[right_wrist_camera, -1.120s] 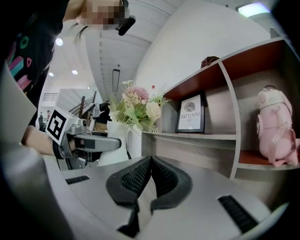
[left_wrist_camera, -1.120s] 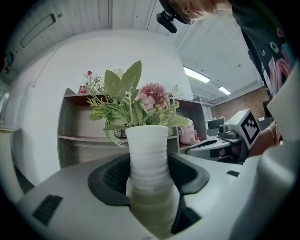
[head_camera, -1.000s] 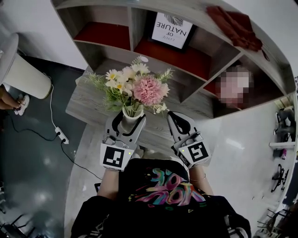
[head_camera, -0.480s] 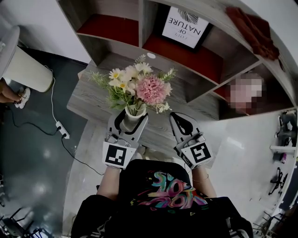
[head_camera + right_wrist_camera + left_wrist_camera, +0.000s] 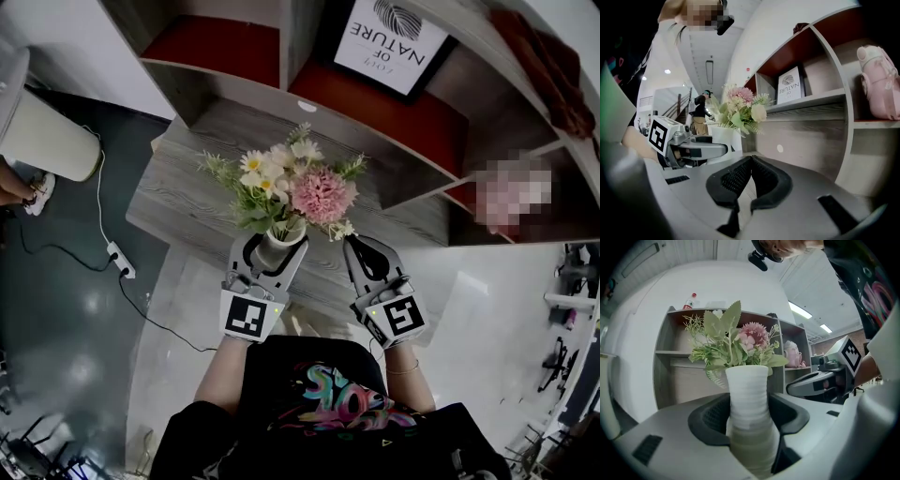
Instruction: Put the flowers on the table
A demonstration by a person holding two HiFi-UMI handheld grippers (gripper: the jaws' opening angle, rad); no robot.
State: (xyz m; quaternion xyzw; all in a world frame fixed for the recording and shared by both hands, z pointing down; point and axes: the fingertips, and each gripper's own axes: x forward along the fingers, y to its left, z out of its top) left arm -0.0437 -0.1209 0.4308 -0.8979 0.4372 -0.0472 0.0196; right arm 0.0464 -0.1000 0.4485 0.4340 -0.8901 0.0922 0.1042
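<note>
A white ribbed vase (image 5: 277, 251) (image 5: 749, 408) holds a bunch of flowers (image 5: 292, 187) (image 5: 733, 341) (image 5: 740, 108): a pink bloom, white daisies and green leaves. My left gripper (image 5: 272, 249) (image 5: 749, 420) is shut on the vase's body and carries it upright above the grey wooden table (image 5: 187, 187). My right gripper (image 5: 368, 253) (image 5: 749, 180) hovers just right of the vase, shut, its jaws meeting at the tips with nothing held. The vase's base is hidden by the jaws.
A grey shelf unit with red-backed compartments (image 5: 375, 108) stands behind the table, holding a framed "LOVE OF NATURE" print (image 5: 394, 33) (image 5: 790, 86) and a pink object (image 5: 879, 82). A white power strip (image 5: 120, 260) and cable lie on the dark floor at the left.
Both grippers and the vase have moved forward over the table, towards the shelf. The left grip on the vase is unchanged.
</note>
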